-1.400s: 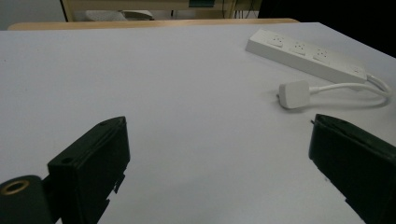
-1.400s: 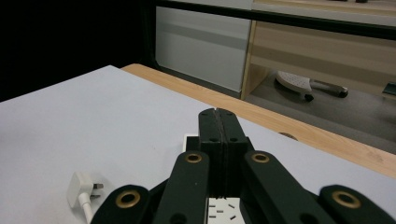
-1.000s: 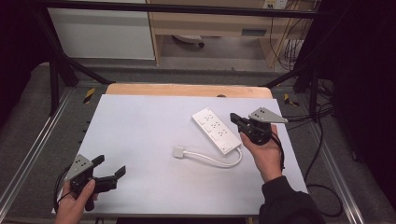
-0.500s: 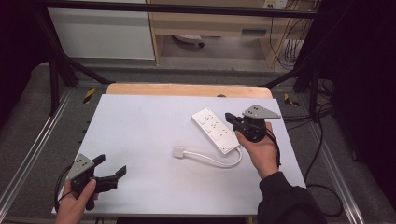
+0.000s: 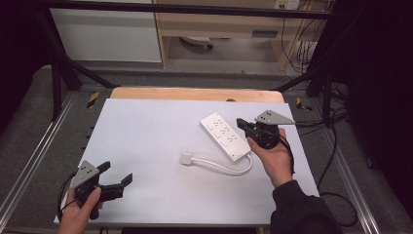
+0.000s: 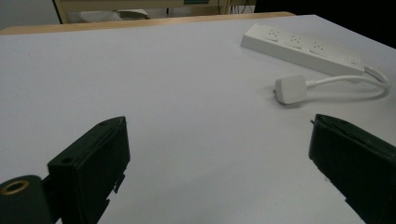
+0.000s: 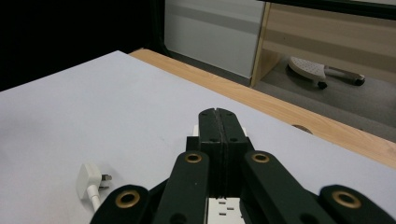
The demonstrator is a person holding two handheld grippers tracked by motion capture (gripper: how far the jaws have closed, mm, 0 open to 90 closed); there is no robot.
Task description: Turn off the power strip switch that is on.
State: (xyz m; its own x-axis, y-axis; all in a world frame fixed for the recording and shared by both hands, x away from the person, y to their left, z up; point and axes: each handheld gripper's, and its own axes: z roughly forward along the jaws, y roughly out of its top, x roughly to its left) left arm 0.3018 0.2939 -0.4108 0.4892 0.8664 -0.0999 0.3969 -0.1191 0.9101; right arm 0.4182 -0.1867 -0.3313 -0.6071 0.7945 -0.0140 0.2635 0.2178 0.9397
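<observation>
A white, oblong plastic power strip (image 5: 225,136) lies on the pale grey desk (image 5: 156,126), right of centre and set at a slant, its outlets facing up. Its white cable (image 5: 229,168) loops off the near end and runs left to a white square plug (image 5: 187,158) lying flat near the middle of the desk. The right tongs (image 5: 242,124), held in the person's right hand (image 5: 273,153), sit just above the strip's right edge; in the right gripper view their black jaws are pressed together with nothing between them, and the strip shows beneath them. The left tongs (image 5: 117,177), held in the left hand (image 5: 80,212) at the near left corner, stand spread wide, well apart from the strip.
</observation>
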